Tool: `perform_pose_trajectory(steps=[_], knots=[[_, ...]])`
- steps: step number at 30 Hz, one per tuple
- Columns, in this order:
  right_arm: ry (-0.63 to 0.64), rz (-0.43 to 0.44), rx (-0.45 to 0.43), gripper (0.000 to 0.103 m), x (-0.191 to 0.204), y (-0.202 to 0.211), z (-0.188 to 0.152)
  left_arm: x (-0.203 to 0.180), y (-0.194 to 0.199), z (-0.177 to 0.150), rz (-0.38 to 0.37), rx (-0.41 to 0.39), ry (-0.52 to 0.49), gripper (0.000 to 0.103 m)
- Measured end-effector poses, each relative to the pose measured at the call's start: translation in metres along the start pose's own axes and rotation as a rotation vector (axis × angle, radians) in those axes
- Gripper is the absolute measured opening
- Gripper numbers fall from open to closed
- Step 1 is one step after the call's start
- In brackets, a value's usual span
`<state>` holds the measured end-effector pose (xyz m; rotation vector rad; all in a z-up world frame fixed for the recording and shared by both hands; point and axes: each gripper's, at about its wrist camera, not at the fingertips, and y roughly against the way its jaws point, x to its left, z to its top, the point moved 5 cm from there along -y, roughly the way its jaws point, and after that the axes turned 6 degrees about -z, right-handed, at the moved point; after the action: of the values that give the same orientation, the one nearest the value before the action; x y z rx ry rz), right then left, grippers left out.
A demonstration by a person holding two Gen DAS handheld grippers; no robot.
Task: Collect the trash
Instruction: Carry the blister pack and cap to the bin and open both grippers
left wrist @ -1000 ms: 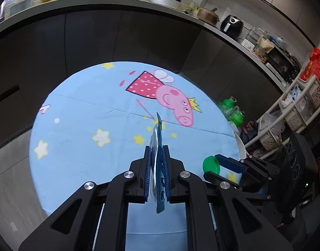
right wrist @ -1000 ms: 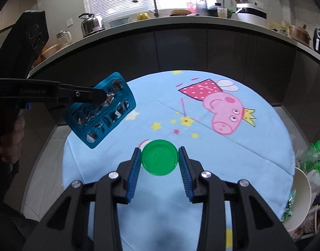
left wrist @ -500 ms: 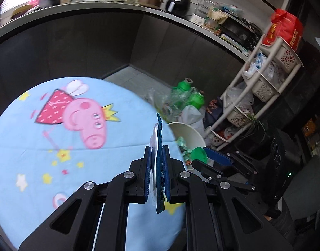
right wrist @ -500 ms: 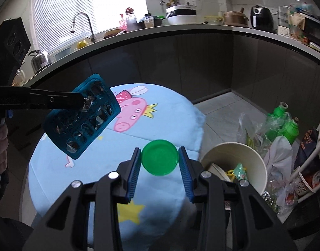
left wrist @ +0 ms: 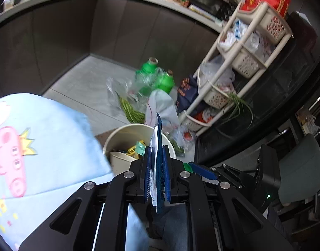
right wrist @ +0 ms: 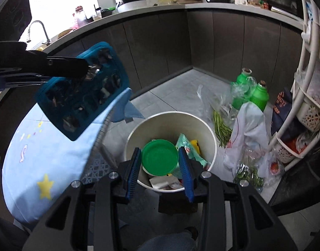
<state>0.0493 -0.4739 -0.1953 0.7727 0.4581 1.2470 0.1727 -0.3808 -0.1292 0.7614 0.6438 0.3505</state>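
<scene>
My left gripper [left wrist: 157, 167] is shut on a flat blue blister pack [left wrist: 159, 146], seen edge-on; in the right wrist view the pack [right wrist: 82, 96] hangs above the table edge. My right gripper [right wrist: 160, 159] is shut on a round green lid [right wrist: 160, 156] and holds it over the open cream waste bin [right wrist: 210, 138]. The bin [left wrist: 120, 133] stands on the floor beside the table and holds wrappers and paper. In the left wrist view the right gripper [left wrist: 198, 168] is just right of the bin.
A round table with a light blue cartoon cloth [left wrist: 44, 146] is at the left. Green bottles [right wrist: 250, 92], plastic bags [right wrist: 250, 129] and green beans lie on the floor behind the bin. A white basket rack [left wrist: 243, 58] stands at the right. Dark cabinets line the back.
Both grippers have swung right, away from the table and over the bin, still holding the blister pack and the green lid.
</scene>
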Motion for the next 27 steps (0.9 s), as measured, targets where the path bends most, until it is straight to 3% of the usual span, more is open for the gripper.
perform_pose_trajectory(steps=[10,11,12,13,14,17,27], knots=[[0.000,0.027,0.074,0.038,-0.015,-0.067,-0.016,0.016,-0.081,-0.006,0.028,0.118,-0.006,0.011],[0.005,0.033,0.076,0.045,-0.015,-0.072,-0.017,0.017,-0.085,-0.006,0.033,0.117,-0.011,0.019],[0.015,0.030,0.078,0.054,-0.015,-0.077,-0.019,0.019,-0.088,-0.006,0.042,0.112,-0.015,0.043],[0.020,0.023,0.073,0.074,-0.015,-0.079,-0.019,0.022,-0.086,-0.006,0.058,0.098,-0.016,0.057],[0.028,0.022,0.059,0.089,-0.014,-0.079,-0.020,0.023,-0.085,-0.005,0.081,0.071,-0.014,0.080],[0.050,0.052,0.041,0.099,-0.010,-0.073,-0.024,0.027,-0.071,0.000,0.097,-0.008,0.009,0.095],[0.029,0.052,0.023,0.099,-0.005,-0.051,-0.017,0.035,-0.027,0.009,0.160,-0.119,0.090,0.094]])
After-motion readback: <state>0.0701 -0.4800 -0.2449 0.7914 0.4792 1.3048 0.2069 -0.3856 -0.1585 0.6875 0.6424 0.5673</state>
